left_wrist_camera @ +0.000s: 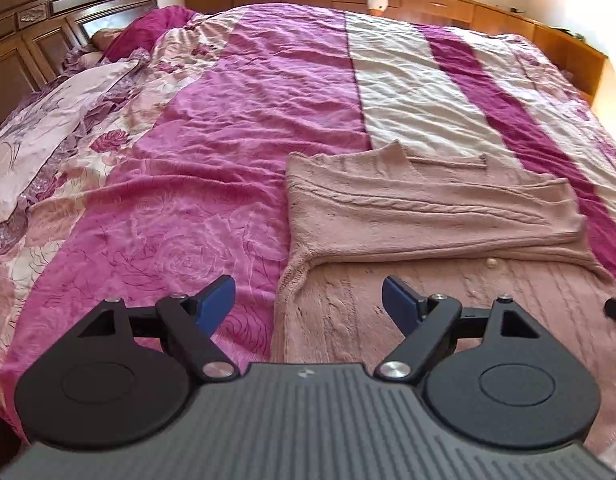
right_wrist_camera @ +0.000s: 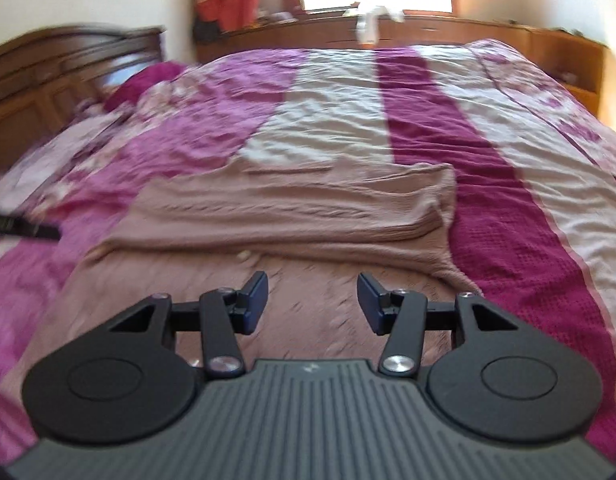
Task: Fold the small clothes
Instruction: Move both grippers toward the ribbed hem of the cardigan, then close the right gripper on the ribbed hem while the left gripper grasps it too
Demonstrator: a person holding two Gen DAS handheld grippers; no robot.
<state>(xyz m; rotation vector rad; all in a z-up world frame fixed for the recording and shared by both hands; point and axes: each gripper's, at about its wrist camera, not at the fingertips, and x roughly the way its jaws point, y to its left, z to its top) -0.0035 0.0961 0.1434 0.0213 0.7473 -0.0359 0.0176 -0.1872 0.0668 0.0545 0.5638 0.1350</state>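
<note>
Lying on the bed [left_wrist_camera: 267,80] is one pink sweater [left_wrist_camera: 428,208], folded across; two tools hover, left tool [left_wrist_camera: 308,304] wide, right tool [right_wrist_camera: 312,302] half-spread, both empty.

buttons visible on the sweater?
1: a pale button on the sweater, just below the folded-over edge, ahead of the left gripper. Others may be hidden under the fold.

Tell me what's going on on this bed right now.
A person holding a gripper in each hand is folding a pink knit sweater spread on the bed's purple and cream quilt. Its upper part is already folded over. The left gripper and right gripper both hang open above the sweater, holding nothing.
</note>
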